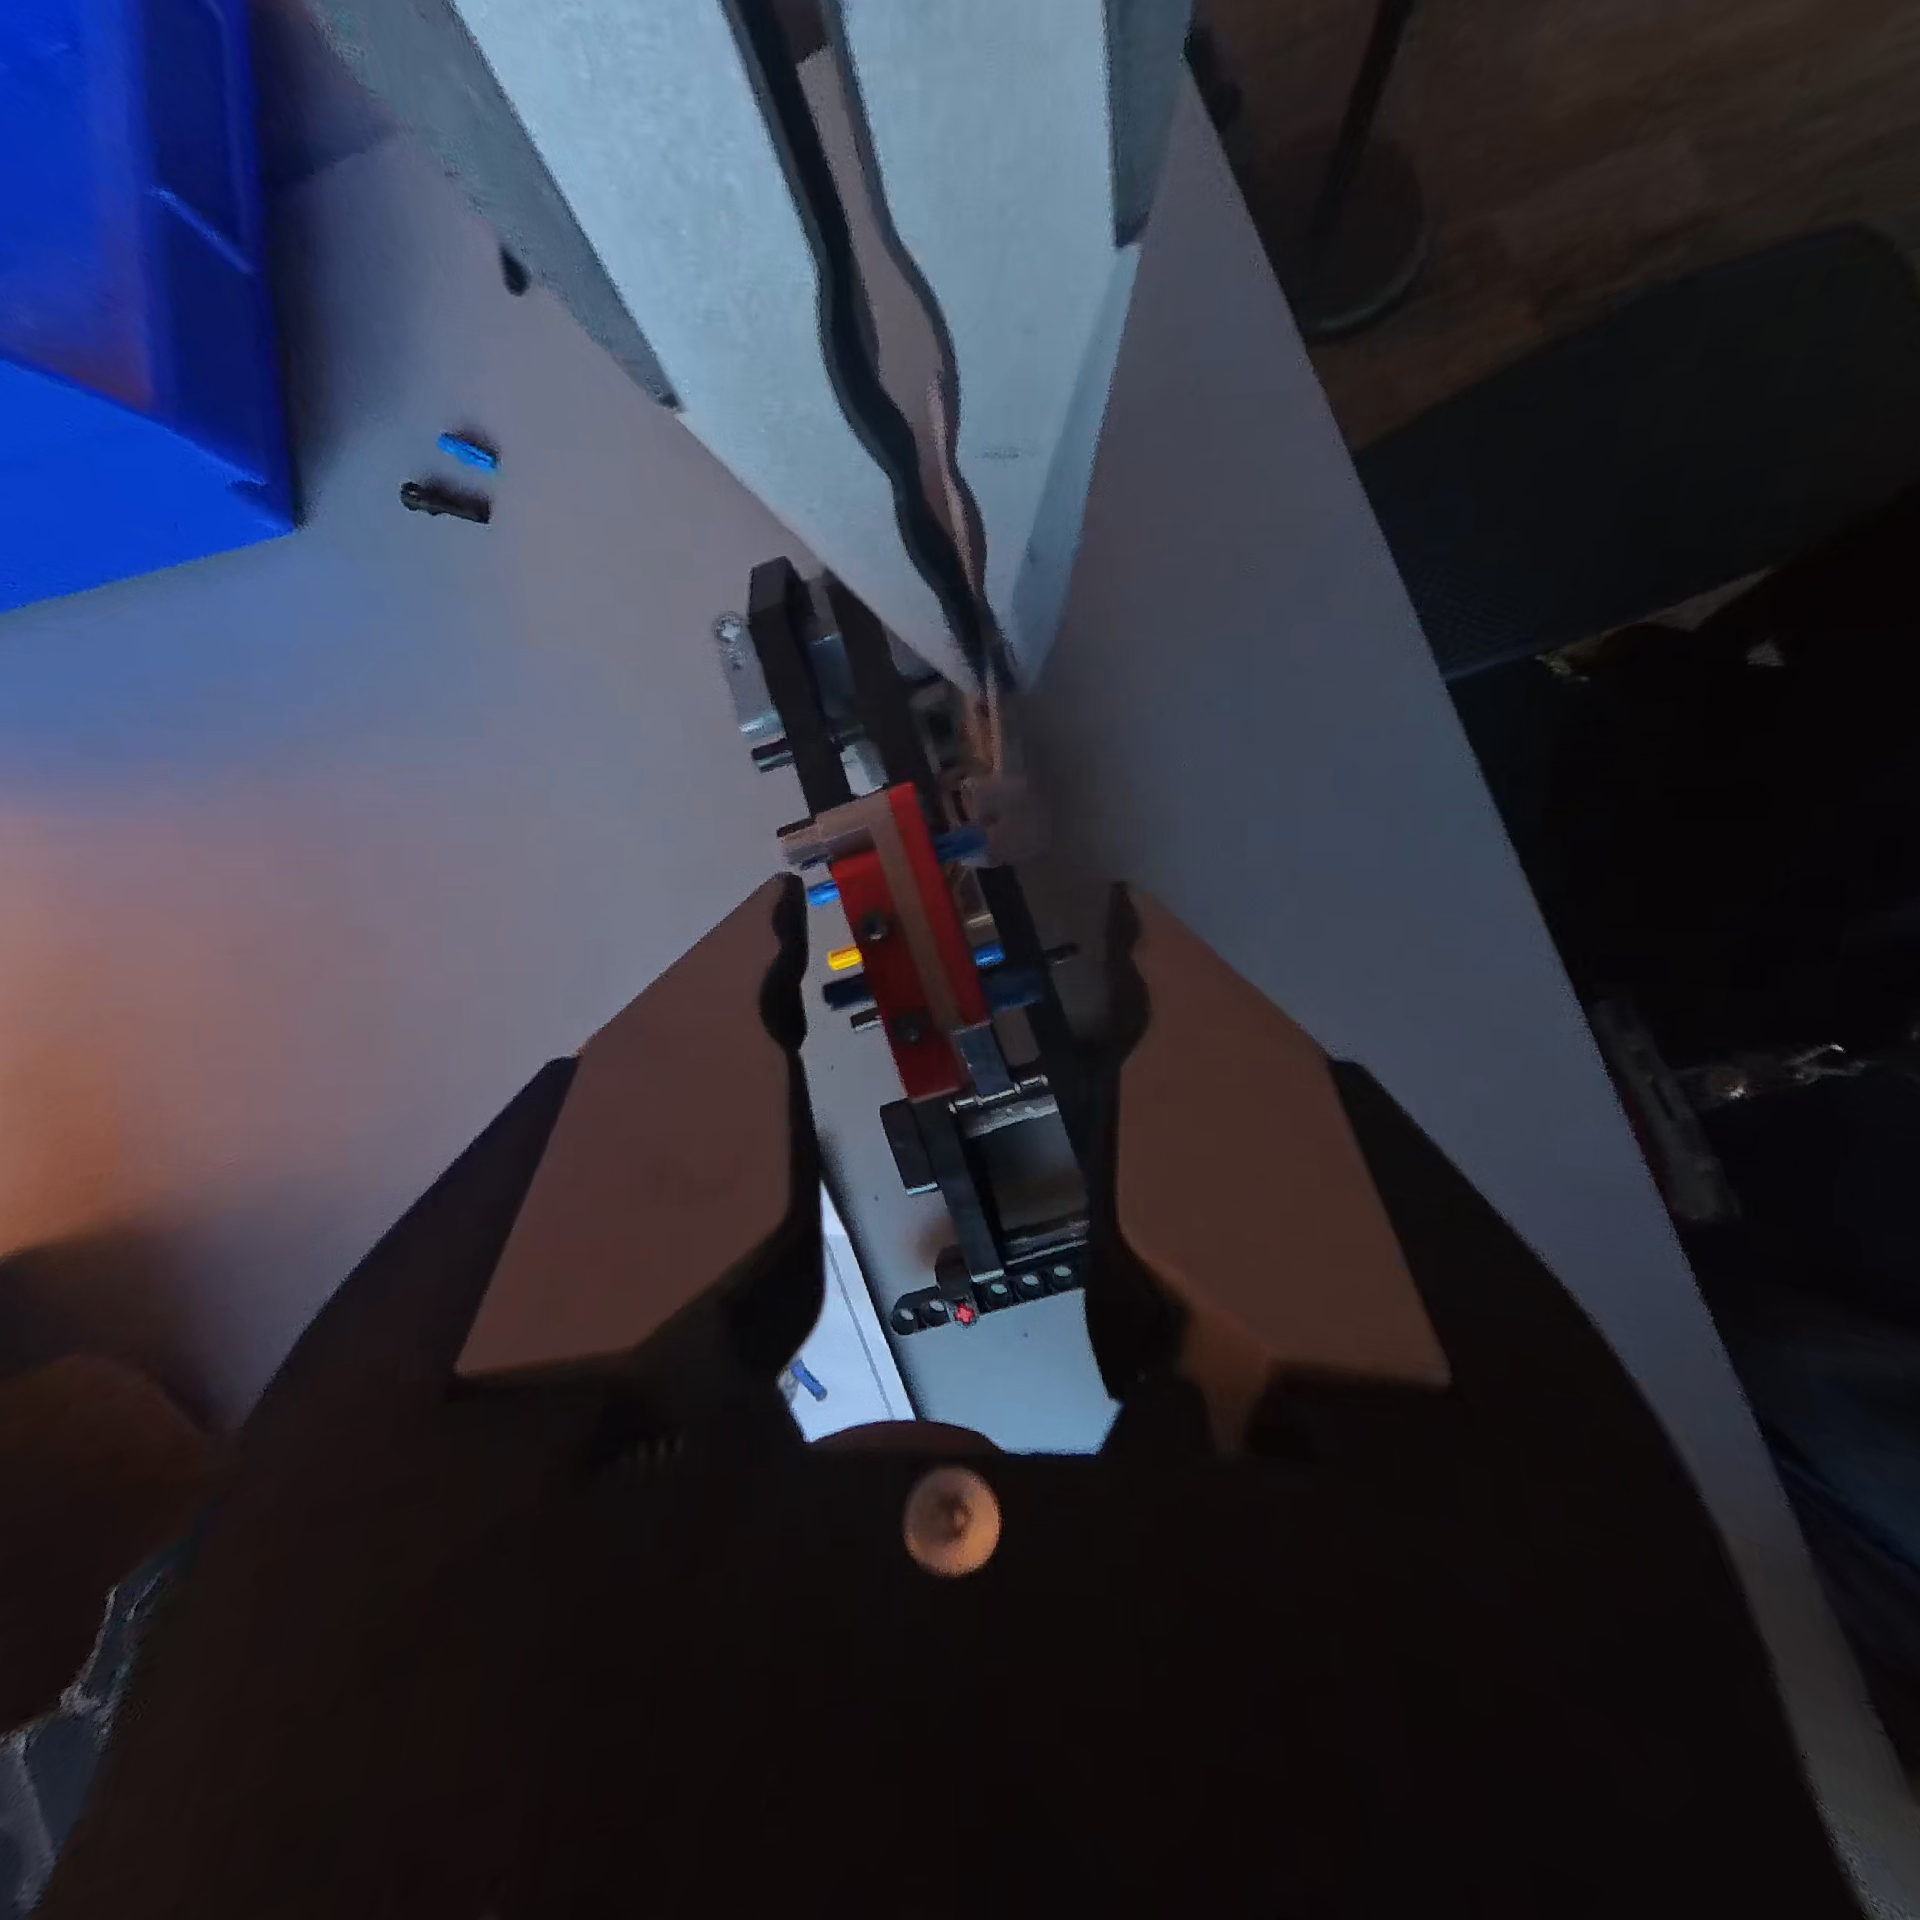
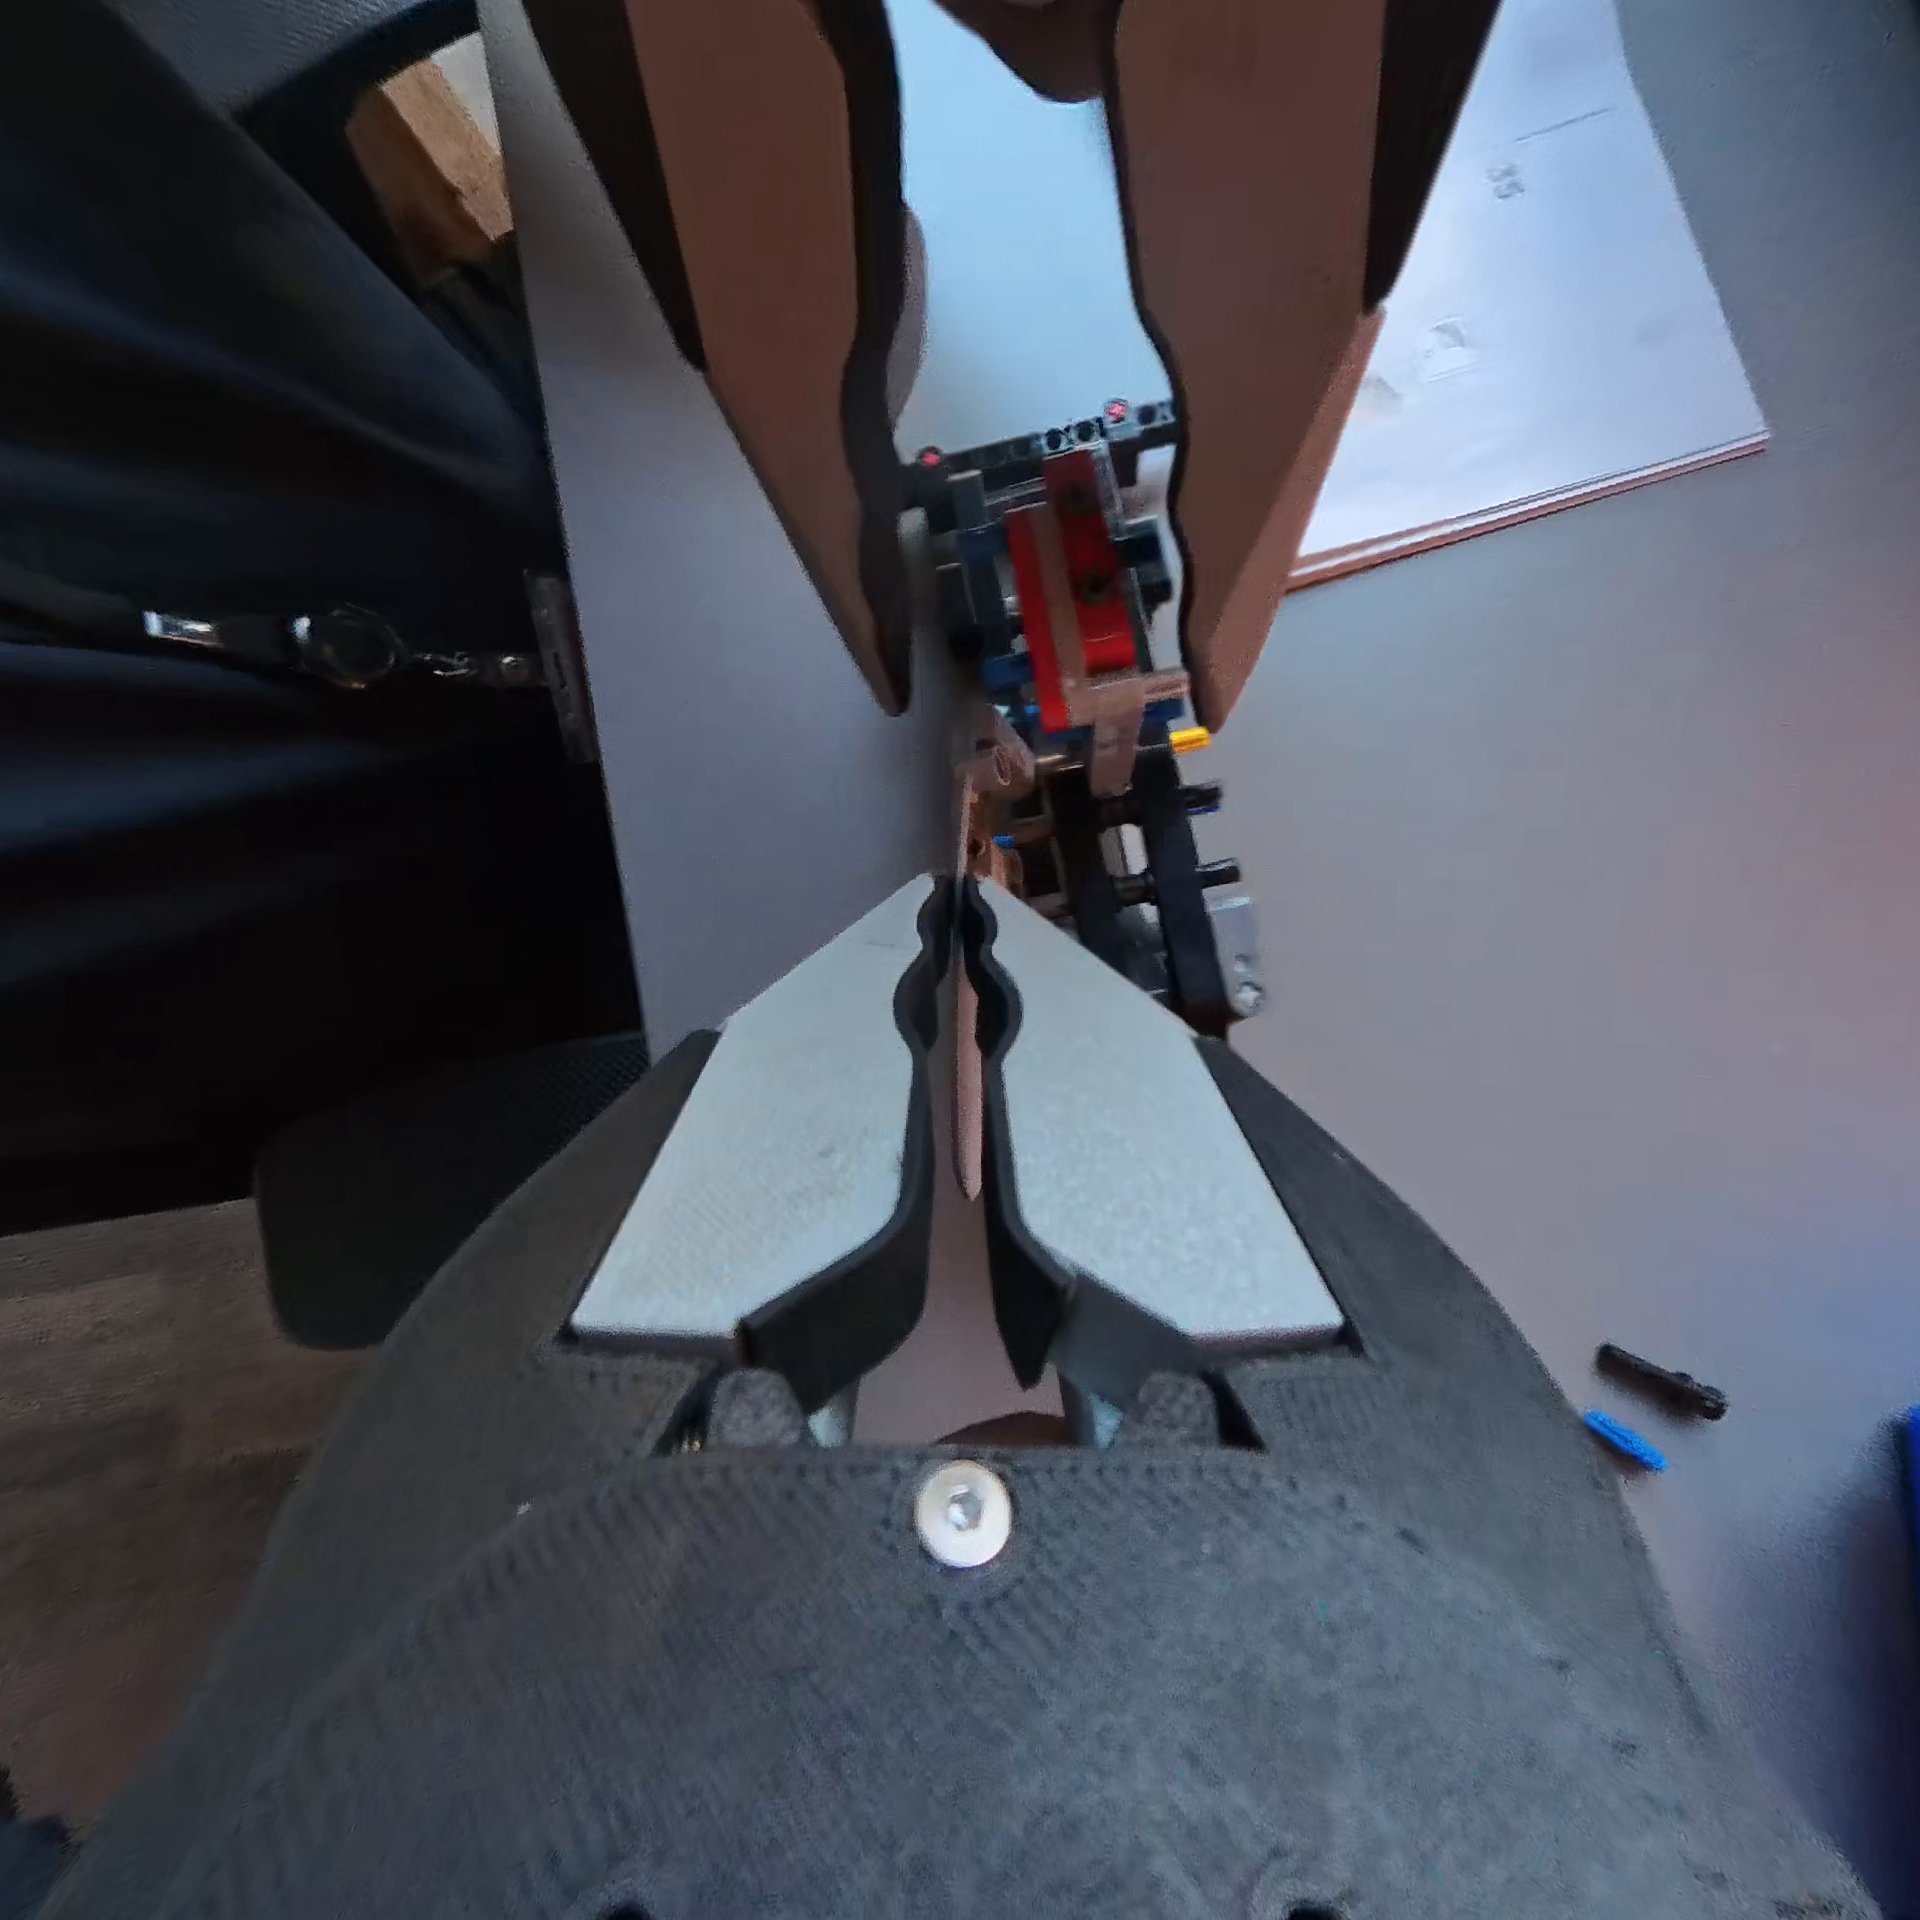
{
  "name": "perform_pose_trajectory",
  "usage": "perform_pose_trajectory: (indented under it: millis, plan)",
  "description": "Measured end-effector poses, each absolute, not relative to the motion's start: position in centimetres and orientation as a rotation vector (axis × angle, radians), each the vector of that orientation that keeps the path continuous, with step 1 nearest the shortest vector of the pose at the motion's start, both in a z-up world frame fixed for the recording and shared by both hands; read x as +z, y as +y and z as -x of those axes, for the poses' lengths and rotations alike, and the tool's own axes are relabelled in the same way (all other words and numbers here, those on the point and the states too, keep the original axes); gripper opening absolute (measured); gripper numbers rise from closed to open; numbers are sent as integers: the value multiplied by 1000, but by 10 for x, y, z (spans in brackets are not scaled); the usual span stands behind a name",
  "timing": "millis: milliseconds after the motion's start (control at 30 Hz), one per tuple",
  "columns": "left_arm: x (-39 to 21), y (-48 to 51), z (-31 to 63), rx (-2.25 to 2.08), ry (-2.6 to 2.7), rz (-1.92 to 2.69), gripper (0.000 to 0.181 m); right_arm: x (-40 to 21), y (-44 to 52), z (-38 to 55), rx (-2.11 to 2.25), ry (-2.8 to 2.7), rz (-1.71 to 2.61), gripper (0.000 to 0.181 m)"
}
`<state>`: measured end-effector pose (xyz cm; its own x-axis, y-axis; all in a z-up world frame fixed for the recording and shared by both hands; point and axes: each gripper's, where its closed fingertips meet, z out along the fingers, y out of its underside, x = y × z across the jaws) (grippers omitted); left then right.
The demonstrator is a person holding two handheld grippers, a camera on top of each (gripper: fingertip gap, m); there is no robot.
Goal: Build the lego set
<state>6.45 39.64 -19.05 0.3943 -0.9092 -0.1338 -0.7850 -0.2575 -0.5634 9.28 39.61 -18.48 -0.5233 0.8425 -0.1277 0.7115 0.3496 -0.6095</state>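
The right tongs (image 2: 961,883) pinch a thin tan piece (image 2: 968,1091), its far end blurred against the lego model (image 2: 1081,623). The left tongs (image 1: 956,904) stand released around the model's blocky red and black beams on the smooth grey counter (image 1: 468,831).

My left gripper (image 1: 956,925) hung spread wide around the lego model (image 1: 925,977) on the grey table (image 1: 364,831). Opposite, my right gripper (image 1: 987,686) pinched shut at the model's far side. Two loose pins (image 1: 447,497) lay beside the blue bin (image 1: 125,312).
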Motion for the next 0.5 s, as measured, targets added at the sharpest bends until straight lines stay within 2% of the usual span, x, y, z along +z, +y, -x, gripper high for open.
perform_pose_trajectory:
  millis: [300, 500]
  plan:
    - [-189, 401, -65, -385, 1412, 2058, 35, -183, 401, -85, 1104, -2371, 1472, 0]
    - [-191, 401, -63, -413, 1400, 2074, 35, -177, 402, -86, 1193, -2324, 1435, 0]
